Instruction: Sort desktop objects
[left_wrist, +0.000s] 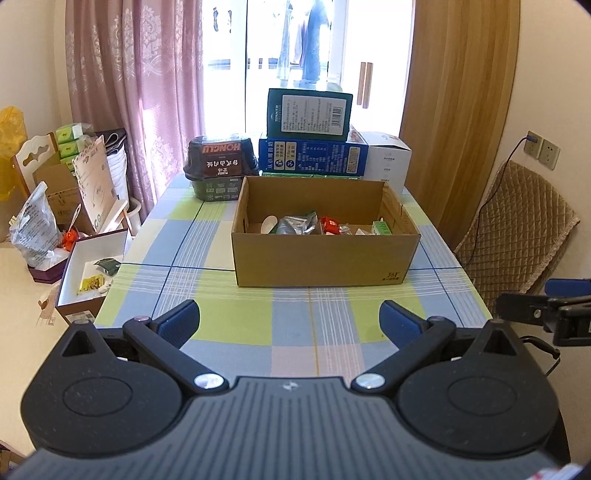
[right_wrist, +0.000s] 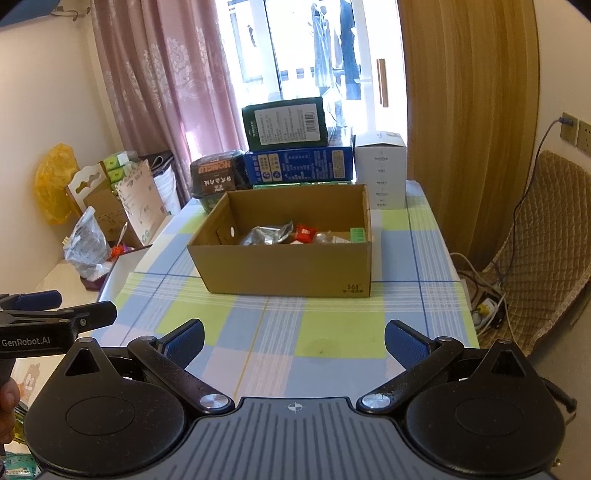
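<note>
Both grippers (left_wrist: 290, 317) (right_wrist: 294, 338) gape empty; cardboard box (left_wrist: 325, 258) holds foil pouch (left_wrist: 295, 225), red packet (left_wrist: 330, 224).

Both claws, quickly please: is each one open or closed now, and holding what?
Left claw: open, holding nothing.
Right claw: open, holding nothing.

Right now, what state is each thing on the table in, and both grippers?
Left gripper: open, empty.
Right gripper: open, empty.
Cardboard box: open-topped, upright, holding small packets.
Silver packet: lying inside the box.
Green box: stacked on the blue box.
</note>
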